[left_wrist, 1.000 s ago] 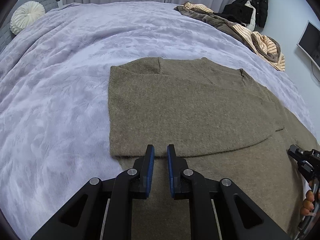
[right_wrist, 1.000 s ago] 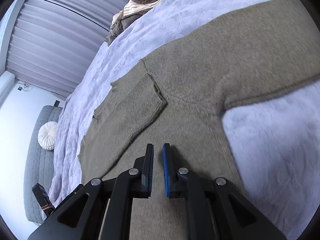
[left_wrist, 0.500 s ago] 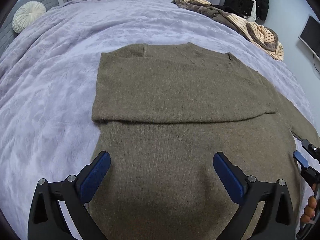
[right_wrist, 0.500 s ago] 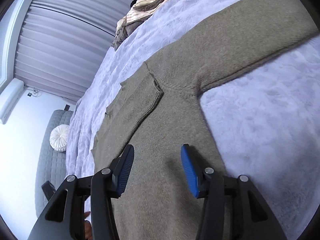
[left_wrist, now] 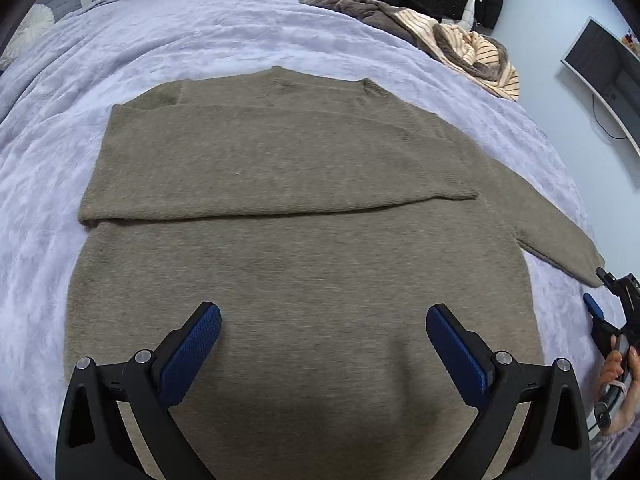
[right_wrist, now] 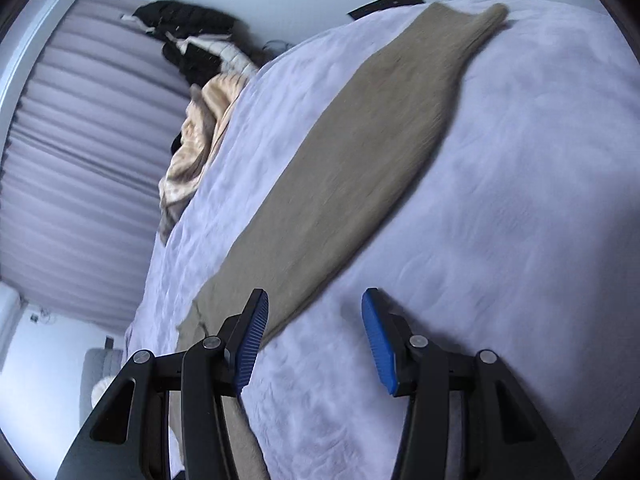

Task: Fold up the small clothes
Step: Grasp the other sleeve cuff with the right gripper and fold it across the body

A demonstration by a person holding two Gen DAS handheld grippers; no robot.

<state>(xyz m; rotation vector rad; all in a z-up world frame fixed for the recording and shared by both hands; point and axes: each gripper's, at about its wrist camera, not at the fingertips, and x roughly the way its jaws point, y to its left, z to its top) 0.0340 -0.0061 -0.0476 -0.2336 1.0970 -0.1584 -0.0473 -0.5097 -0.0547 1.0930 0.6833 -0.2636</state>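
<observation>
The olive sweater is lying flat on the lavender bed, one sleeve folded across its chest and the other sleeve stretching straight out. The left hand-held gripper is hovering over the sweater's lower body, jaws spread and empty. The right hand-held gripper is hovering beside the outstretched sleeve, jaws likewise parted and empty.

Lavender bedspread, olive sweater spread flat on it — striped clothes heap at far edge
</observation>
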